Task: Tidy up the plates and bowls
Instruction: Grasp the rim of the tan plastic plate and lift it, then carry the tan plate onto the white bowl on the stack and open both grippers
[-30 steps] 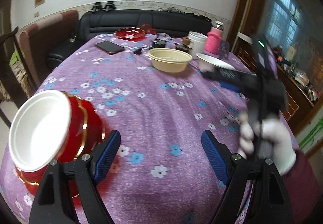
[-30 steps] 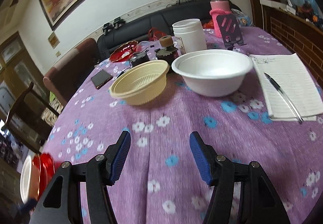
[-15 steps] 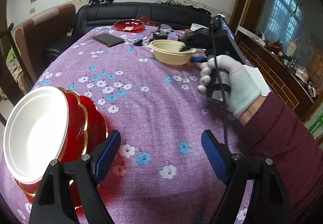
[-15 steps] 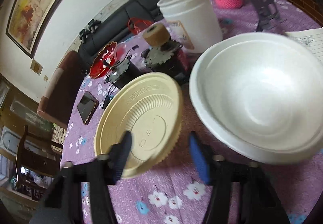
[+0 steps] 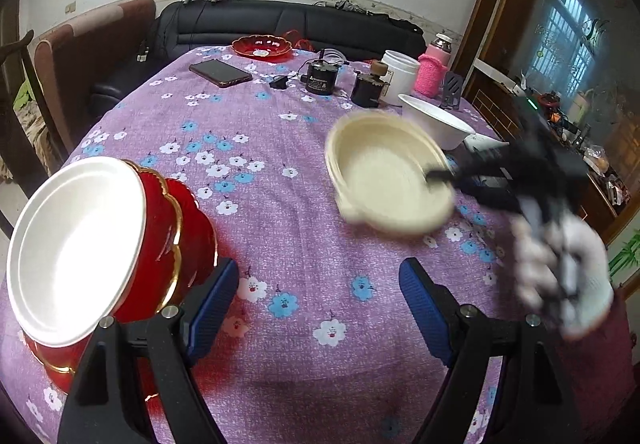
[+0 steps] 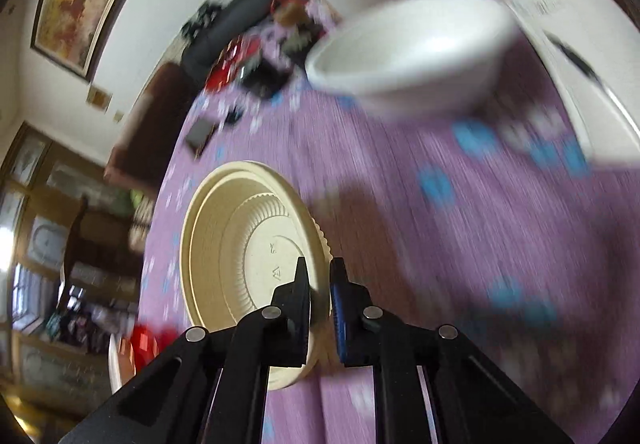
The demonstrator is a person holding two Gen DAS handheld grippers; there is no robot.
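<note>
1. Far left, at the table's near edge, a white plate (image 5: 76, 248) leans tilted against a stack of red bowls (image 5: 176, 244), touching them; the stack sits on the purple flowered cloth (image 5: 280, 211)
2. Just right of that stack hangs the left gripper (image 5: 320, 304), its blue pads (image 5: 212, 300) wide apart with only cloth between them, the left pad close beside the red bowls but not gripping them
3. Further back on the cloth lie a dark phone (image 5: 220, 73) and, near the sofa, a red dish (image 5: 262, 47)
4. Mid-table, the cream bowl (image 5: 390, 175) is tipped up with its inside facing us, blurred; whether its lower edge touches the cloth I cannot tell
5. The right gripper (image 6: 320, 284) is clamped on that bowl's rim, one finger inside and one outside, pads pressed tight on the wall
6. Behind the cream bowl stands a white bowl (image 5: 436, 121), upright and apart from it; beyond it a white tub (image 5: 400, 73) and a pink knitted flask (image 5: 432, 73)
7. Far right, a white-gloved hand (image 5: 560, 276) grips the right gripper's black handle, a dark red sleeve below it
8. In the right wrist view a notepad (image 6: 576, 55) with a pen lies right of the white bowl
</note>
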